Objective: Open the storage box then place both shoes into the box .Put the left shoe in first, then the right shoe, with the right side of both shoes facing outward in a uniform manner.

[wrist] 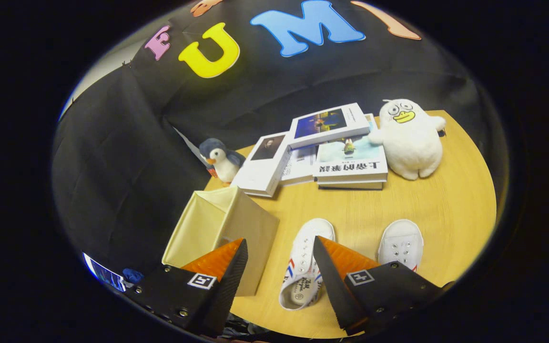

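Spanning the scene, a round wooden table (446,209) carries all items. Storage box (222,228), cream fabric, open-topped, stands at the table's left edge, partly behind the left finger. Stack of books (322,152) lies beyond it, with a white duck plush (410,138) beside the books and a small penguin plush (221,159) at their other end. Two white shoes: one (303,267) between the fingers, the other (401,245) beyond the right finger. Gripper (279,252): fingers spread apart, holding nothing.
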`<state>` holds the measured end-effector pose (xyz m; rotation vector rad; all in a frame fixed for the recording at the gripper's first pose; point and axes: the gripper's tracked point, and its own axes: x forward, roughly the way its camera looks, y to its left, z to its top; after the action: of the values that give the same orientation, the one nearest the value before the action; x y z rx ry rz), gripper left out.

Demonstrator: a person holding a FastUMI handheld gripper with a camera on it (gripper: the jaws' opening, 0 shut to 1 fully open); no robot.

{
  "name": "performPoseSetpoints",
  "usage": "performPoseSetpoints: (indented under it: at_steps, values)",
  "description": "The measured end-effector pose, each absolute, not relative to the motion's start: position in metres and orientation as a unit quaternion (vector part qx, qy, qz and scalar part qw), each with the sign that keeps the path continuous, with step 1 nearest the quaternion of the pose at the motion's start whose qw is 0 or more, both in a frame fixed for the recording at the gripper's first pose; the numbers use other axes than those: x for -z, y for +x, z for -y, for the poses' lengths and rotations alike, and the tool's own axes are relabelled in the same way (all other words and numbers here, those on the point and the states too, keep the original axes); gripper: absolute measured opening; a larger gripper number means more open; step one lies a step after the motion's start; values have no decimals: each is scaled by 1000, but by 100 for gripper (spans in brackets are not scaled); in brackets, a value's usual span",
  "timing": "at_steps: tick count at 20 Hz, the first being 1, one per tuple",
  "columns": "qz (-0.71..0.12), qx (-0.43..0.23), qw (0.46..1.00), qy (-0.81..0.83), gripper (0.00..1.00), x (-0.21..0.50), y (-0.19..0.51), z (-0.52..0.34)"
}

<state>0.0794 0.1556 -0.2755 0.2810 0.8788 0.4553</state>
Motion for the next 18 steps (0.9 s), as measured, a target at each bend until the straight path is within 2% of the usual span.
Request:
performPoseSetpoints:
  at_steps: [7,17,18]
  values:
    - [-504,-187,838,90,84,365,50,-140]
    - [-550,-171,815,59,80,428,52,-140]
    - [-554,-170,813,51,71,436,53,-141]
